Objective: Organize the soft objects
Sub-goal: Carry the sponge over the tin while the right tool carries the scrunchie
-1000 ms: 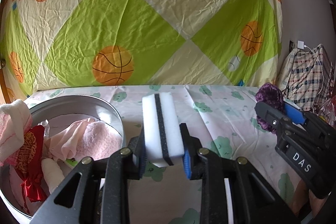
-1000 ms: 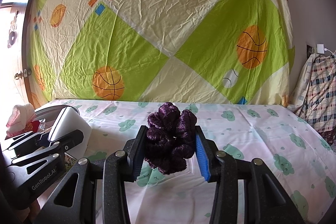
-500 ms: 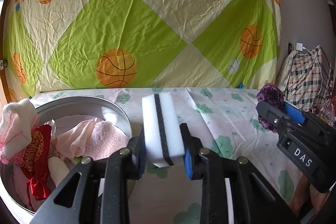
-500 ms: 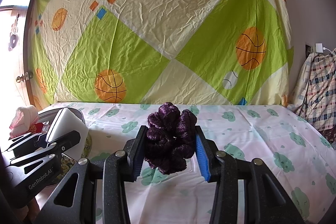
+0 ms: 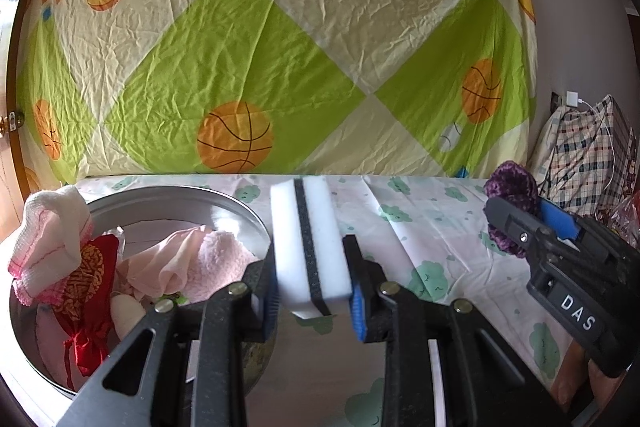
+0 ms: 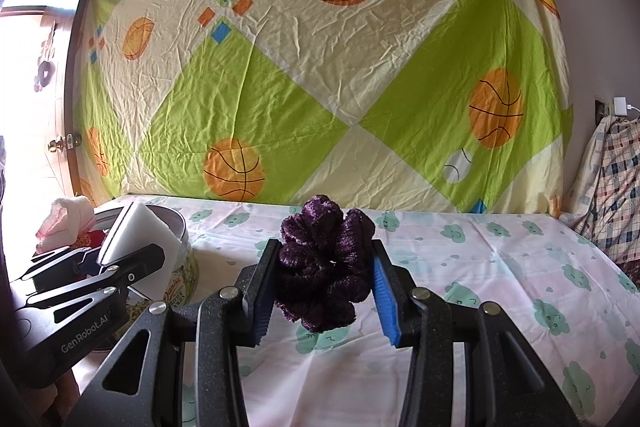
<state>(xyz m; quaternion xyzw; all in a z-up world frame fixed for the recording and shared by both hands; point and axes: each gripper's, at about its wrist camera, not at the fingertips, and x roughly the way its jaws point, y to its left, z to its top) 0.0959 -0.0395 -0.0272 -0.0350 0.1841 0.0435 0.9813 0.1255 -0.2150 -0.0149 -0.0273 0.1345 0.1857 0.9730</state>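
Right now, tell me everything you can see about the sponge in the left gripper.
The sponge is a white rectangular foam block with a thin dark layer running lengthwise through its middle. It looks soft and clean. It stands nearly upright, leaning slightly, with its lower part clamped between the blue-padded fingers of the left gripper, held above the patterned tablecloth. It sits just right of the round metal tin of soft cloths. Only the gripper pads appear to touch it.
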